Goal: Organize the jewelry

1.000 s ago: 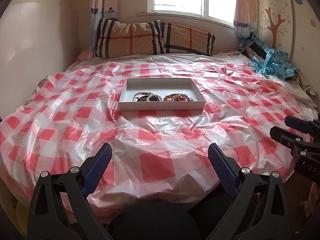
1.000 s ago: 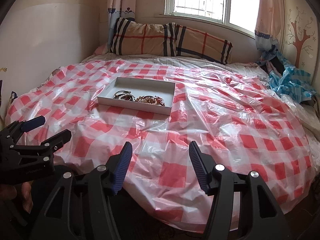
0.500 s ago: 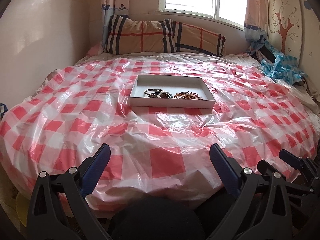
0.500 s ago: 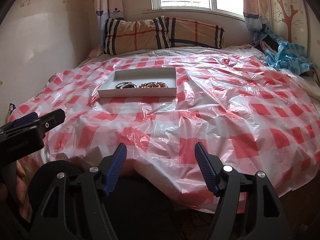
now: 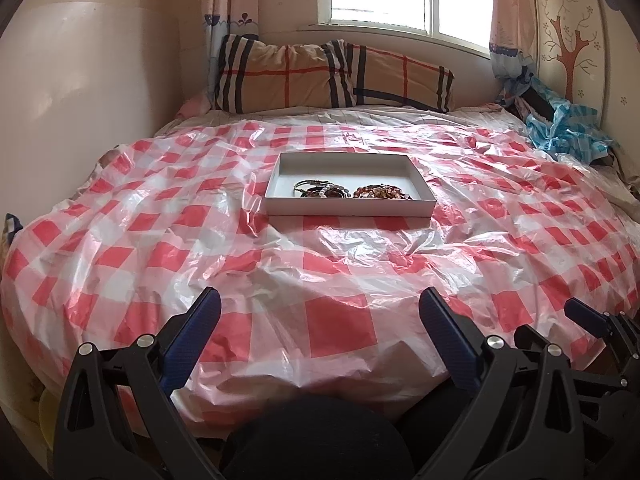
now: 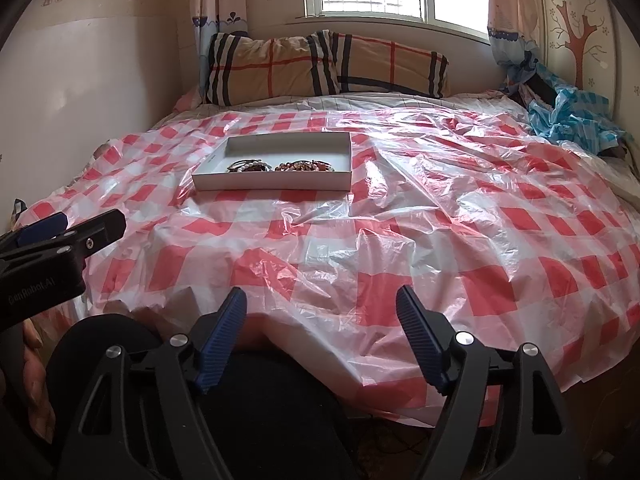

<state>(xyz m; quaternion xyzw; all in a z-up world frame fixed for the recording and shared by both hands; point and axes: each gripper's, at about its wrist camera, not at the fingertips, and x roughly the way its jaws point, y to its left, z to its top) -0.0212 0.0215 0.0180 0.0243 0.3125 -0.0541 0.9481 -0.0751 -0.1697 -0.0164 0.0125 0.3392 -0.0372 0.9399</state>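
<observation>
A shallow white tray (image 5: pixel 349 209) lies in the middle of the bed, also in the right wrist view (image 6: pixel 272 181). In it lie dark and white bead bracelets (image 5: pixel 320 190) on the left and brown amber bead bracelets (image 5: pixel 380 192) on the right, also seen as dark (image 6: pixel 248 166) and amber (image 6: pixel 304 166) bracelets. My left gripper (image 5: pixel 320 328) is open and empty at the bed's near edge, well short of the tray. My right gripper (image 6: pixel 320 328) is open and empty, to the right of the left one.
A red-and-white checked plastic sheet (image 5: pixel 340 280) covers the bed, crinkled. Plaid pillows (image 5: pixel 332 76) lie at the head under the window. Blue checked plastic (image 5: pixel 560 128) is bunched at the far right. A wall (image 5: pixel 80 92) runs along the left side.
Both grippers have drawn back and lowered toward the foot of the bed and turned to face the tray. The tray and bracelets have not moved. Both stay open.
</observation>
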